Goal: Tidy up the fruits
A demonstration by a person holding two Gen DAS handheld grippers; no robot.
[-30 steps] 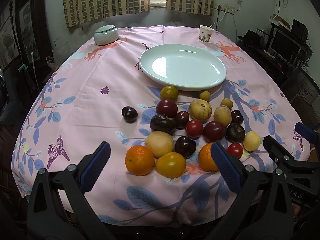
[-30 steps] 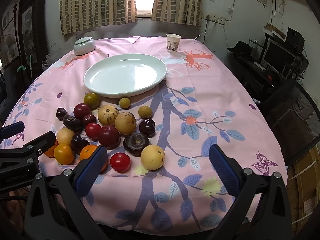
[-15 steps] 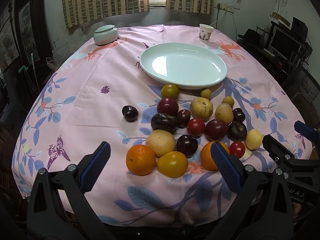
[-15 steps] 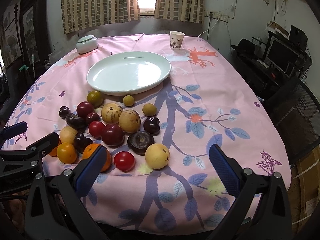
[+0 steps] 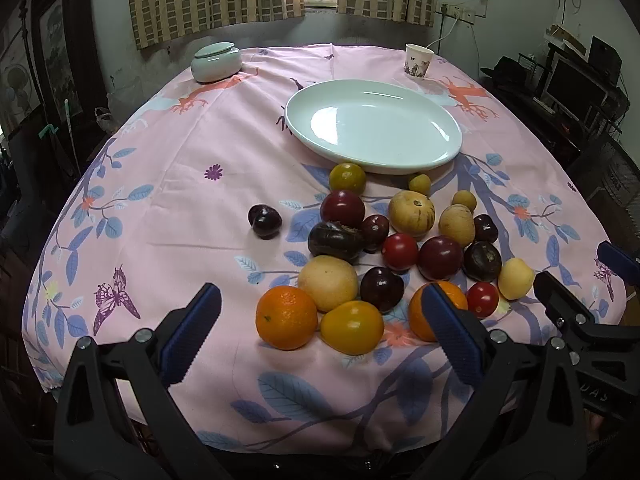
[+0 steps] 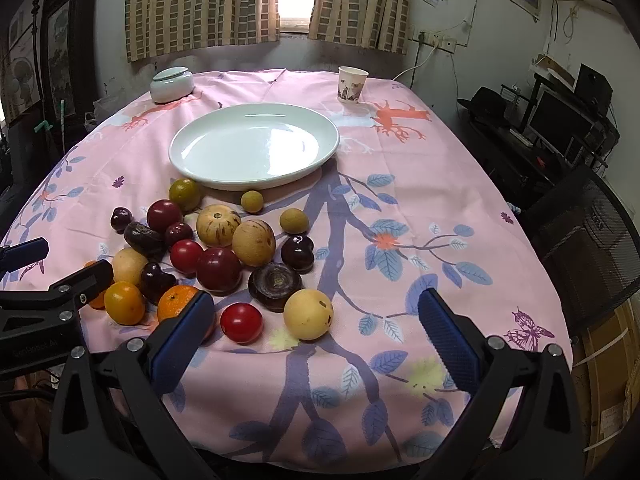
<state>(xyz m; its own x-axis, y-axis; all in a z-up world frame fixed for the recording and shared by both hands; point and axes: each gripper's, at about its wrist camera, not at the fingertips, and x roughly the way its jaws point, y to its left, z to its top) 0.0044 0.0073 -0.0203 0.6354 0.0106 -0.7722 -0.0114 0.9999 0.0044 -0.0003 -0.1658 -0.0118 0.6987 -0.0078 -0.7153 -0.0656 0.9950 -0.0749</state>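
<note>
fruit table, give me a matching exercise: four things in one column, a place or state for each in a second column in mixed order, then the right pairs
Things:
1. white plate
2. paper cup
3. lidded jar
4. lone dark plum

Places or states:
A. far right part of the table, near the wall cable
B. empty, just beyond the fruit pile
C. apart from the pile, on its left side
D. far left part of the table, lid on

Pairs: 1-B, 2-A, 3-D, 4-C
</note>
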